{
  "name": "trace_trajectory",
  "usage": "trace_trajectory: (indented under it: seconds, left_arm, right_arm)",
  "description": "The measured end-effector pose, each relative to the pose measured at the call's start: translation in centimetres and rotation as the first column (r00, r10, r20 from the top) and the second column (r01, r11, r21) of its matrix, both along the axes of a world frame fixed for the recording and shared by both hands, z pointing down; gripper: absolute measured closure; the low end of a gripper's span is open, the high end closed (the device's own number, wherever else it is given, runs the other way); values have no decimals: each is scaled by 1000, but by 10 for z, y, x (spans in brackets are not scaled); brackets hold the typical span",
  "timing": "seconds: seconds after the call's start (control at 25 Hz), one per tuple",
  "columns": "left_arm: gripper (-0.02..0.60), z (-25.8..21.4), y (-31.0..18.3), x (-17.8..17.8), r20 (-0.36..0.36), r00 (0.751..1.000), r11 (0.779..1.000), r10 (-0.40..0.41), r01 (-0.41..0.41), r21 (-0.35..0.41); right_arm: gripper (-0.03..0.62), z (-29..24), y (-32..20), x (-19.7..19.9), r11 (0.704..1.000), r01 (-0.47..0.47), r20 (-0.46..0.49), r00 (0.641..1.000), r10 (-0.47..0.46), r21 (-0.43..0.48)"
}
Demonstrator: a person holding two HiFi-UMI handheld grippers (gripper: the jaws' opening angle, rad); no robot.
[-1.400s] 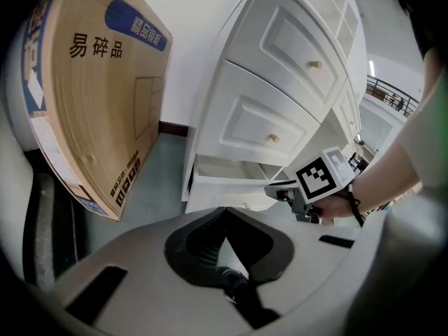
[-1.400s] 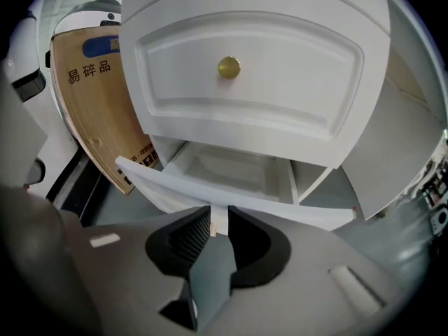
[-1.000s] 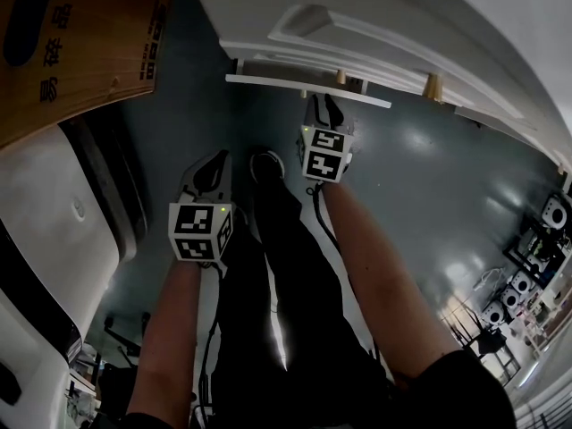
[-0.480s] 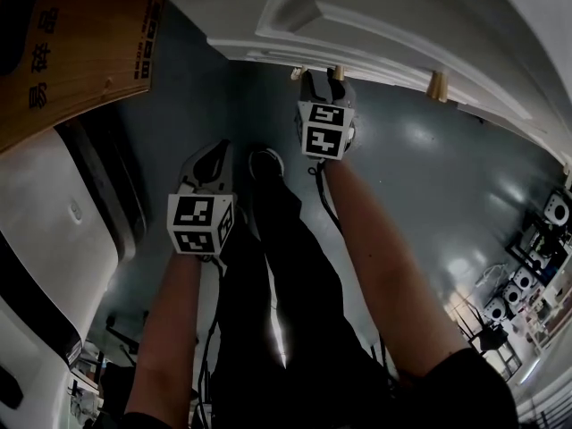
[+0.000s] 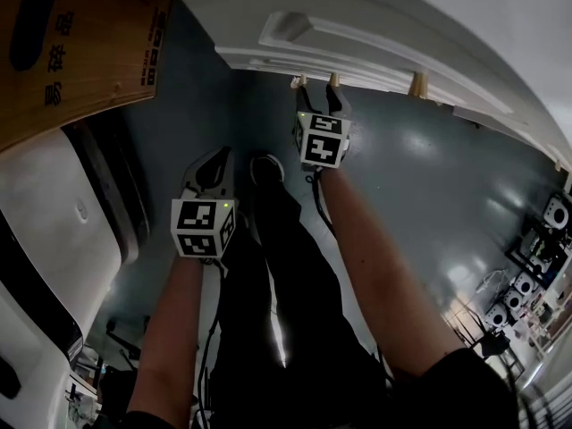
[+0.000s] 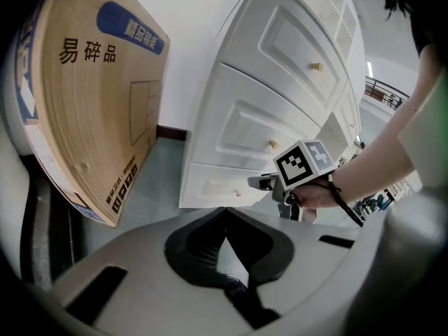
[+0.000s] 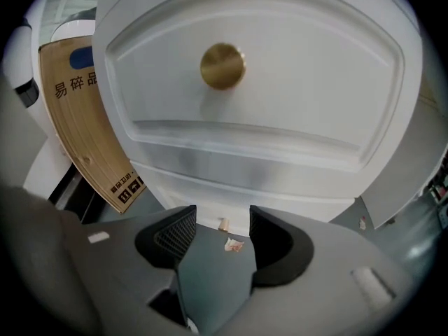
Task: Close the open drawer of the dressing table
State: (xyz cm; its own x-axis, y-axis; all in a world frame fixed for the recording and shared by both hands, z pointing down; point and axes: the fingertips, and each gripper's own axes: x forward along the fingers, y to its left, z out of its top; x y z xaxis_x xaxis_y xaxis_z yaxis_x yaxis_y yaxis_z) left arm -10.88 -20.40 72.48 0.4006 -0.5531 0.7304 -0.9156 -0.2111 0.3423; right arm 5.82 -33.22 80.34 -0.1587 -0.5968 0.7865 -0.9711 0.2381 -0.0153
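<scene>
Since one second before, the bottom drawer point(image 6: 210, 186) of the dressing table point(image 6: 280, 54) had gone in. Its front then stood out as a white ledge over the floor, and at this moment the head view showed no such ledge. The right gripper point(image 7: 222, 217) had followed it a little toward the furniture, and its jaws had just been opening. They stood wide apart with nothing between them; only the grey floor point(image 7: 210, 278) and a small scrap point(image 7: 234, 243) lying on it showed beyond. The left gripper point(image 6: 225, 214) had stayed back beside the person's leg point(image 5: 268, 266), its jaws closed tip to tip and empty.

I judged the task as nearly finished, or already finished. In the left gripper view the bottom drawer looked level with the two drawers above it, lowest on the table and just in front of the right gripper. What was left, as far as I could see, was only to take the right gripper away. Whether the drawer was pressed fully home I could not tell for sure.

For writing, the cardboard box point(image 6: 91, 110) leaning at the left carried the printed characters 易碎品, meaning fragile goods. Its blue label had white characters too soft to read safely. Small handling symbols stood near its lower edge.
</scene>
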Motion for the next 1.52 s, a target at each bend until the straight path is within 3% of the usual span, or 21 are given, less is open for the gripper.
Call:
trace_trajectory:
  seconds: [0.4, 0.64, 0.76, 0.88, 1.0, 1.12, 1.28, 1.52]
  left_arm:
    - [572, -87, 18, -4, -1, 997, 994, 80, -80, 77]
    - [572, -164, 36, -11, 18, 991, 979, 134, -135, 154]
    - [572, -206, 57, -10, -4, 988, 970, 152, -148, 194]
    - [572, -245, 77, -4, -32, 984, 959, 174, -162, 232]
    - [572, -276, 91, 11, -110, 977, 956, 182, -150, 254]
    - [572, -304, 114, 24, -149, 968, 955, 204, -162, 249]
    - [572, -348, 137, 43, -173, 961, 945, 214, -159, 284]
    - [572, -408, 151, 63, -138, 949, 895, 283, -210, 394]
  right_arm:
    - [388, -83, 59, -16, 1000, 12, 48, 999, -12, -1]
    - [394, -180, 101, -41, 983, 161, 37, 986, -164, 87]
    - [428, -238, 134, -43, 975, 183, 34, 981, -189, 126]
    - [531, -302, 162, -36, 966, 159, 47, 984, -172, 203]
    - [564, -360, 182, -16, 953, 105, 40, 992, -121, 285]
    - [590, -399, 214, -2, 952, 53, 65, 995, -76, 302]
    - [591, -437, 258, 19, 958, 3, 154, 987, -49, 287]
    - [591, -479, 293, 32, 945, -47, 244, 969, -36, 325]
